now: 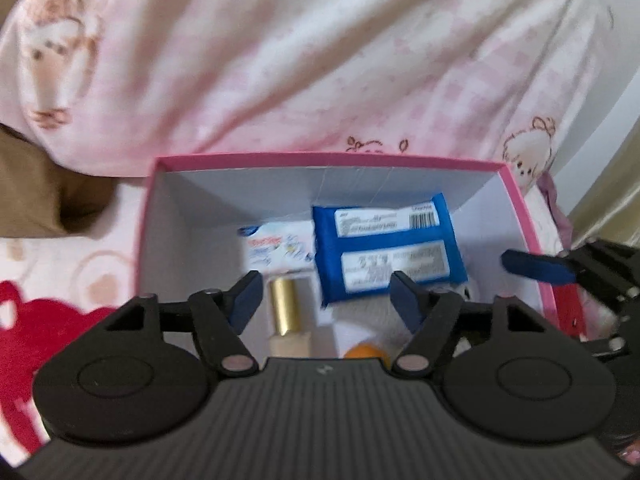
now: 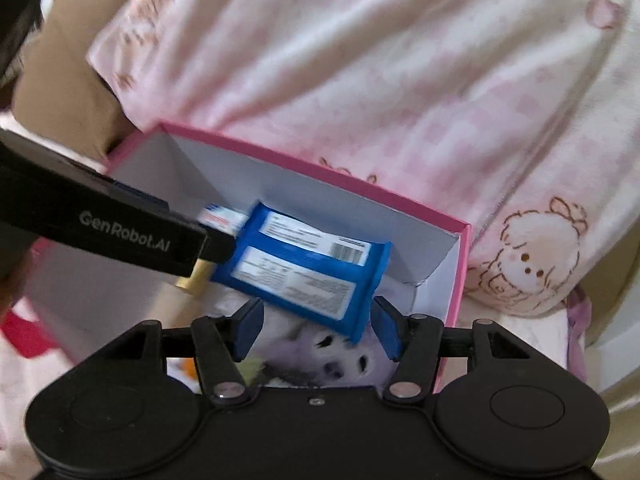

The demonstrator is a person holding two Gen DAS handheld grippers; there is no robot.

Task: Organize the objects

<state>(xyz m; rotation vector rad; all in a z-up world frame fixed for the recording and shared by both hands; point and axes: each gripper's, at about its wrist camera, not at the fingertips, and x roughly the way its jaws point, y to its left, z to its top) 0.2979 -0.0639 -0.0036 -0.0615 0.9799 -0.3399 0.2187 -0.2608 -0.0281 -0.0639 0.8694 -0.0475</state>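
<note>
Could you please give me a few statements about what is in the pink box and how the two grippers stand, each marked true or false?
1. The blue packet lies inside the pink box. True.
2. The left gripper is shut on the blue packet. False: its jaws are open and hold nothing.
3. A gold-capped bottle lies in the box, left of the blue packet. True.
4. The box has a lid on it. False: it is open at the top.
5. The right gripper is open. True.
</note>
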